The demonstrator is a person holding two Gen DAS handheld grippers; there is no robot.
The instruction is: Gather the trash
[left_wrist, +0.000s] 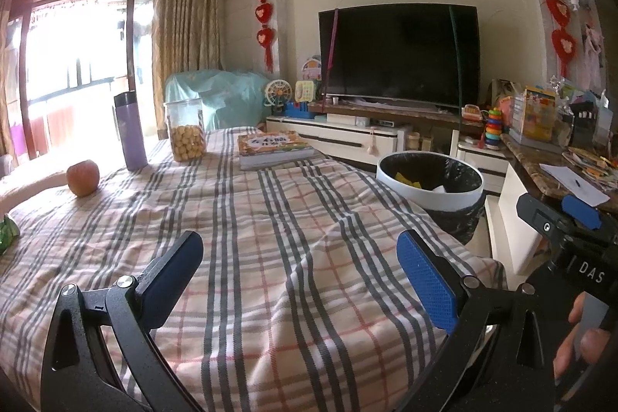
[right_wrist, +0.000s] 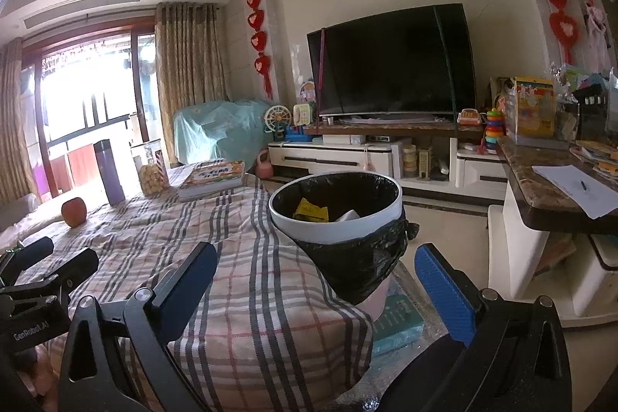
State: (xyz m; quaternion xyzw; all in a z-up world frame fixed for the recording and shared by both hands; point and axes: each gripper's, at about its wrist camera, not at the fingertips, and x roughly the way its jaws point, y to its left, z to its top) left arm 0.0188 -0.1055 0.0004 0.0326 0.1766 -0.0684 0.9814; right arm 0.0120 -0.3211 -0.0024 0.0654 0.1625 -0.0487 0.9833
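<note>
Plaid-covered bench [left_wrist: 270,219], bin [left_wrist: 428,176] off its right edge. Green wrapper scrap [left_wrist: 5,232] at far left edge, long axis unclear. Left hand-held gripper [left_wrist: 301,277] nearer, jaws wide, empty; right hand-held gripper [right_wrist: 316,284] wide, empty, facing bin.

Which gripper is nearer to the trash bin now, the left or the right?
Right. The right gripper hangs open just before the trash bin, at the table's edge. The left gripper is open over the plaid tablecloth, farther from the bin.
</note>
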